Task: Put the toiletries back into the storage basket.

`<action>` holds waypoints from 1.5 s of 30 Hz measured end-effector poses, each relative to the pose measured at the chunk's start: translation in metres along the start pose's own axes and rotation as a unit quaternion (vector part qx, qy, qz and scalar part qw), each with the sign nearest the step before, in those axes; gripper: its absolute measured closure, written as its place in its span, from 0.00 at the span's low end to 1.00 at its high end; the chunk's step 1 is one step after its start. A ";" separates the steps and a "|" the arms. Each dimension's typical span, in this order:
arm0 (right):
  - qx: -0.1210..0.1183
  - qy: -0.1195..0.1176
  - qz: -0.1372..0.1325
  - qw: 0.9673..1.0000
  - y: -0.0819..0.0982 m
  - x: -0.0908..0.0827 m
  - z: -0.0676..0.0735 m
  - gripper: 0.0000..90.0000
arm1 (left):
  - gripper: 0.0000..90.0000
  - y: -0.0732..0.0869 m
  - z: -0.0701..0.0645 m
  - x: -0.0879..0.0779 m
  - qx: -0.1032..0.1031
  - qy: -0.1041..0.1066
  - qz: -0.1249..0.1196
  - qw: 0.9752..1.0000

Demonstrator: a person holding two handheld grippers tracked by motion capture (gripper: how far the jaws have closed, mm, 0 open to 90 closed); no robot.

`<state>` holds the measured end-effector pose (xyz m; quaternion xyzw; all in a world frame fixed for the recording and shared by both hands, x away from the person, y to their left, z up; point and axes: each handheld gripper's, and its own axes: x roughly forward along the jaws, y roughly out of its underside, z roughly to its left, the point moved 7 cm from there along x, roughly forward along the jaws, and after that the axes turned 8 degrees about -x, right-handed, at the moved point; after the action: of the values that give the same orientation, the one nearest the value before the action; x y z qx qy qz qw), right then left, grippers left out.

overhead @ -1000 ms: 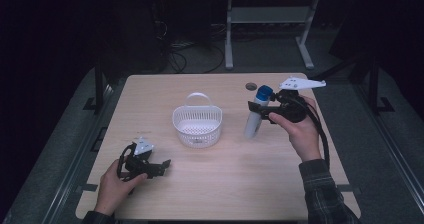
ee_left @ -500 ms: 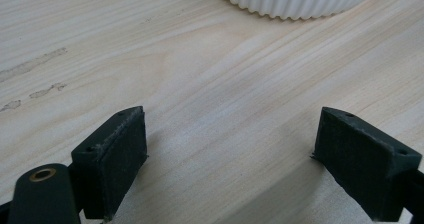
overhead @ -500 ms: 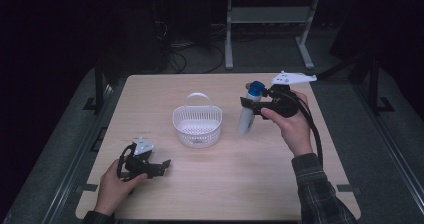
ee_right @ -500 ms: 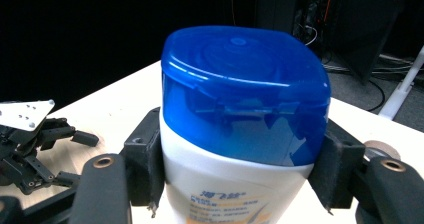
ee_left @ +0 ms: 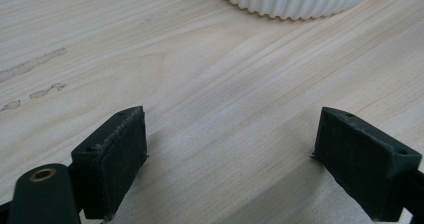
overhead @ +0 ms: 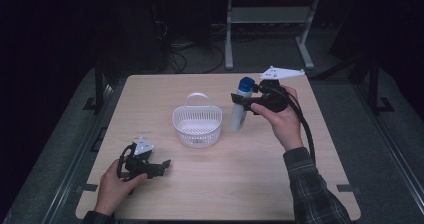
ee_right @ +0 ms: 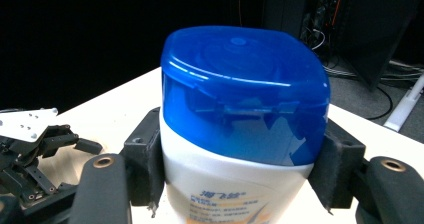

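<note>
On the table, the white basket has stayed put. Your right gripper, clamped on the blue-capped bottle, has carried it leftward, now just beside the basket. Your left gripper still rests low with jaws spread wide.

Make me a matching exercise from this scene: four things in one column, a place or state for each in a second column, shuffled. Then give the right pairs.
Things:
1. white plastic bottle with a blue cap
2. white ribbed plastic basket with a handle
3. left gripper
4. right gripper

Places or states:
A. open, low over the light wooden table near the person's edge
B. stands empty at the middle of the table
C. shut on the bottle just below its cap
D. held up off the table, to the right of the basket

Pairs: 1-D, 2-B, 3-A, 4-C
</note>
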<state>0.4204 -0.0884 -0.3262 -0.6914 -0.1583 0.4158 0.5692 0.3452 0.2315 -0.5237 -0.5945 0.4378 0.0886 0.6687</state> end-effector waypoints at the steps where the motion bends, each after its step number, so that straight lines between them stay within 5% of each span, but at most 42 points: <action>1: -0.001 -0.001 0.001 1.000 -0.001 0.001 0.001 0.38 | 0.14 0.000 0.000 0.000 0.000 0.000 0.001 1.000; 45: -0.038 -0.033 0.011 0.999 -0.031 0.064 0.034 0.38 | 0.14 0.000 -0.001 0.000 0.004 0.004 0.000 1.000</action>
<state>0.4413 -0.0127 -0.3233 -0.6998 -0.1850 0.4389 0.5323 0.3448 0.2309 -0.5238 -0.5917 0.4408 0.0849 0.6696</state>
